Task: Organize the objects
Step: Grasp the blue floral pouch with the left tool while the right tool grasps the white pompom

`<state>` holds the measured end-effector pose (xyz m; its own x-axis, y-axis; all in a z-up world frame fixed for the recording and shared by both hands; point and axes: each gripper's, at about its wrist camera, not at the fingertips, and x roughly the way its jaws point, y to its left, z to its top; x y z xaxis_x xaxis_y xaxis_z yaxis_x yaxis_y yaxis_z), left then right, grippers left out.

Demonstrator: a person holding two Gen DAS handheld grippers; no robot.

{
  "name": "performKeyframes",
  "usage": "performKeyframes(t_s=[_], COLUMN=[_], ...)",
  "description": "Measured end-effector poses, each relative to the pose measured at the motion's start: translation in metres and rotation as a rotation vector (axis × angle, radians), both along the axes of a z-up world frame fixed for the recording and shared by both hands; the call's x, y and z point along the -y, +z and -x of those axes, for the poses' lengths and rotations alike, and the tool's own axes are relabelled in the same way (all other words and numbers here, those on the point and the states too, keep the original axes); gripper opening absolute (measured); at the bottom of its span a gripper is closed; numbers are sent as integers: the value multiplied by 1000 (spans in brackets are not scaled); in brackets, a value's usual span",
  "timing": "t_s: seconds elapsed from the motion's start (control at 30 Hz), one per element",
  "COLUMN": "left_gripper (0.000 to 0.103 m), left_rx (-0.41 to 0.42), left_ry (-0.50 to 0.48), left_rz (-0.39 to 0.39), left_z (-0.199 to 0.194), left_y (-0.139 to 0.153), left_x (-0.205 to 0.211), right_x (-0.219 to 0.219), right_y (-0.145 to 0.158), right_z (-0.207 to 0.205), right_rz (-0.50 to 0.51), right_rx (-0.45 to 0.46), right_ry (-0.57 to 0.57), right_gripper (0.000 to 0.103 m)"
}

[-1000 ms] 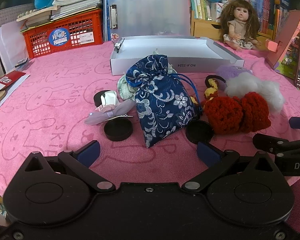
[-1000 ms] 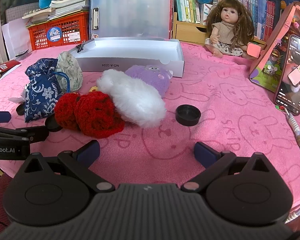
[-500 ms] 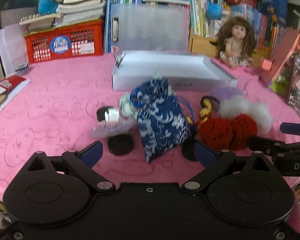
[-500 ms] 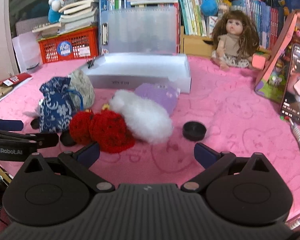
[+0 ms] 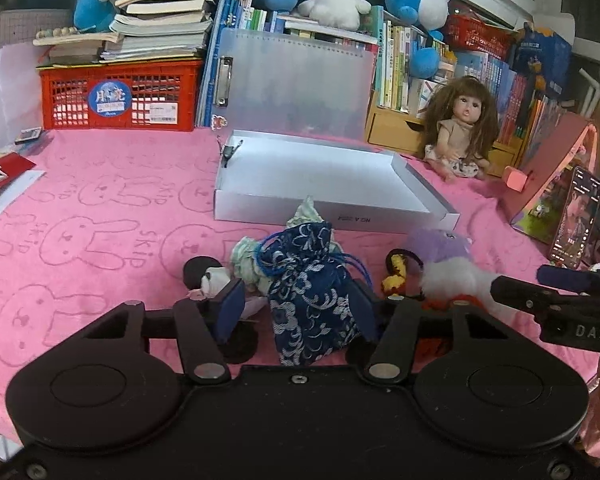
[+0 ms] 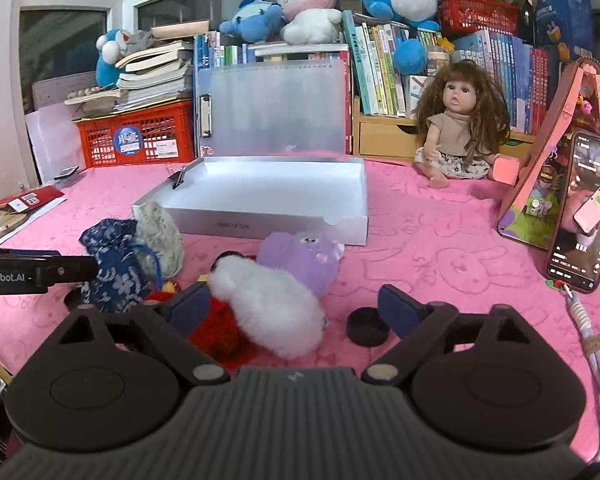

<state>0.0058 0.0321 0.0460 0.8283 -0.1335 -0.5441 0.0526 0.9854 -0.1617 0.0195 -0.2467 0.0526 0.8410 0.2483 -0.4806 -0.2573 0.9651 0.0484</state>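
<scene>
Fingers (image 5: 230,310) of the left gripper (image 5: 298,308) stand wide, one on each side of the blue brocade pouch (image 5: 312,300), which sits upright on the pink counter (image 5: 80,216) between them; whether the pads touch the cloth cannot be told. At 9 o'clock of the pouch lie a pale hair clip (image 5: 214,280) and a black round lid (image 5: 240,346), partly hidden by the left finger. At 3 o'clock of it are a yellow and black charm (image 5: 396,272) and a white fluffy toy (image 5: 454,280) with a purple plush (image 5: 446,242) just behind. At 12 o'clock, near the pouch, stands the open white box (image 5: 328,212), nothing visible inside it.

Fingers (image 6: 398,306) of the right gripper (image 6: 292,308) are also spread wide, holding nothing. Between them lie the white fluffy toy (image 6: 270,304) and, touching it at 8 o'clock, a red knitted piece (image 6: 216,332); a black lid (image 6: 366,326) sits just beside the right finger. The purple plush (image 6: 300,256) touches the white toy at 1 o'clock. Farther out, the blue pouch (image 6: 114,264) is at 10 o'clock, the white box (image 6: 260,222) at 12 o'clock. A doll (image 6: 458,124) sits at 1 o'clock by the bookshelf, and a phone (image 6: 584,216) leans at 3 o'clock.
</scene>
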Motion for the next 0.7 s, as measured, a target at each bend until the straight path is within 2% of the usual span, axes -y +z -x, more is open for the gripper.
performKeyframes(t_s=[0.23, 0.47, 0.7], left_gripper=[48, 50, 56], left_rx=[-20, -24, -39], left_ry=[-19, -17, -23], left_rz=[-9, -14, 8], left_z=[-13, -26, -38], left_y=[-9, -16, -25], left_x=[10, 13, 14], right_x=[-3, -12, -11], right_y=[-7, -15, -18], right_z=[-15, -24, -37], right_rz=[-16, -19, -43], right_rx=[-59, -92, -115], right_ry=[34, 65, 68], right_gripper=[73, 74, 84])
